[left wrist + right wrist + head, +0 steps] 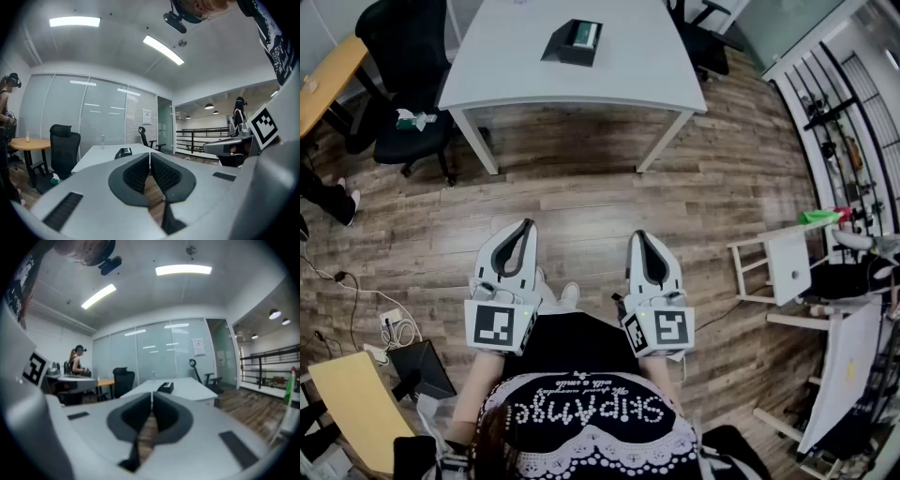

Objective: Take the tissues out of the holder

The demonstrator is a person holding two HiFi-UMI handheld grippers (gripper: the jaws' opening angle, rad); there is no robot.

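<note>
While my left gripper [524,229] and my right gripper [639,237] hang low in front of me, each with its jaws pressed together on nothing, the tissue holder [574,42] sits far off on the white table [506,66]. It stands toward the table's far middle, and the tissues [587,35] show as a pale patch in its top.

I judge the tissues light, soft and easy to tear, so I would pinch the topmost sheet where it shows in the opening and draw gently upward. The dark holder looks light enough to lift along with them, so my other claw may need to steady its side.

Between me and the table lies only wooden floor [581,197]. A black office chair [408,56] with something green [415,119] on its seat stands at the table's left. A white rack [787,267] stands to my right, well apart from my path.
</note>
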